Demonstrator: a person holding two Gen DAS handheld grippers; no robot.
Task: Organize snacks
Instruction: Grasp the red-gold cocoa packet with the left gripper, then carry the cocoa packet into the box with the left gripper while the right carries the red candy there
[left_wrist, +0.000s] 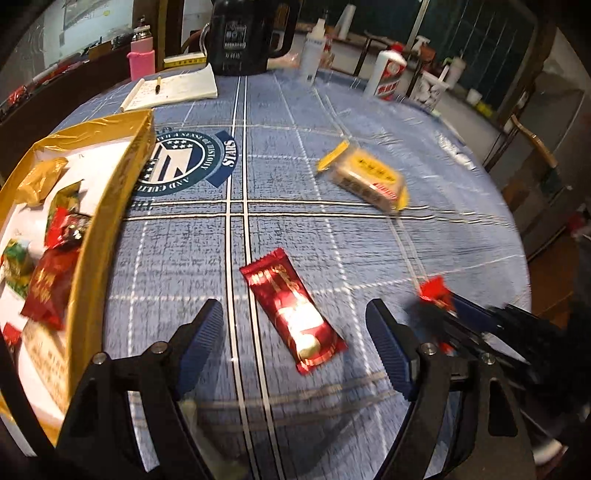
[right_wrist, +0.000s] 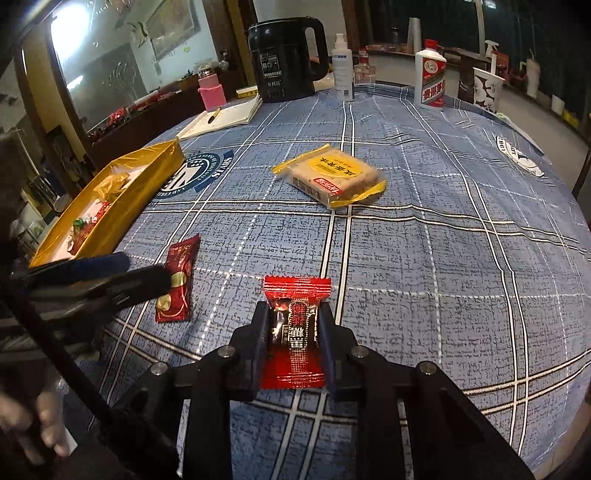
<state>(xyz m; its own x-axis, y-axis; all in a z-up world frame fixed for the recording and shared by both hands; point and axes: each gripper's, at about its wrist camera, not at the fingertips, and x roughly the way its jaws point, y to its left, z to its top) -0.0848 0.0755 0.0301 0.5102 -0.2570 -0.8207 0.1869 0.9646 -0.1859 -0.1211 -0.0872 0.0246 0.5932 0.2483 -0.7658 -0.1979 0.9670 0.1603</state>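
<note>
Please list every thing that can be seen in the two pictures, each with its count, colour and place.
gold box: 1, gold, left part of table, several wrapped snacks inside
dark red snack bar: 1, dark red with gold, on cloth between left tool's fingers
small red candy: 1, red and black, gripped in right tool
yellow cracker pack: 1, yellow and clear, middle of table
tablecloth: 1, blue with white lines
notebook with pen: 1, white, far left of table
kettle: 1, black, far edge
spray bottle: 1, white, right of kettle
liquor bottle: 1, white and red, far right
paper cup: 1, white, patterned, far right
pink bottle: 1, pink, beyond table
left tool: 1, black and blue, open
right tool: 1, black, shut on candy
</note>
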